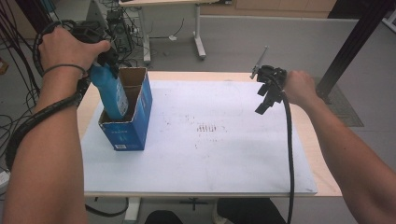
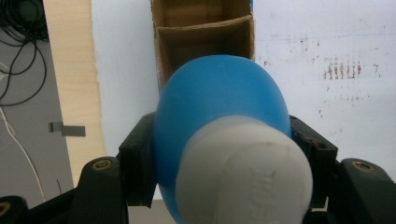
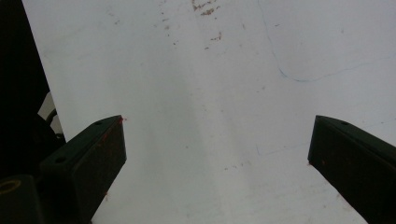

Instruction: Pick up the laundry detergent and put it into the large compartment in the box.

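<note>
Blue plastic marks the bottle [image 1: 109, 91] in the high view; it stands a little tilted, with its lower part inside the near compartment of a blue cardboard box [image 1: 135, 121] at the left side of the bench [image 1: 210, 163]. The box is brown inside and a cardboard wall divides it in two. The left claw [image 1: 105, 58] grips the bottle at its top, just above the box, and the left hand [image 1: 67, 46] is on the claw. The right claw [image 1: 268, 95] hangs over the right part of the white sheet [image 1: 224, 154], well apart from the bottle and the box, with the right hand [image 1: 299, 86] behind it.

From the left gripper view, the bottle [image 2: 219, 107] has a smooth rounded blue shoulder and a white cap [image 2: 250, 172] that points toward the camera. The left claw [image 2: 222, 154] pinches it, one black jaw touching each side of the shoulder. Beyond the bottle the box [image 2: 205, 42] shows its two compartments.

From the right gripper view, the right claw [image 3: 217, 154] is spread wide and holds nothing. Between its jaws lies the white sheet [image 3: 210, 93], with small brown marks.
</note>
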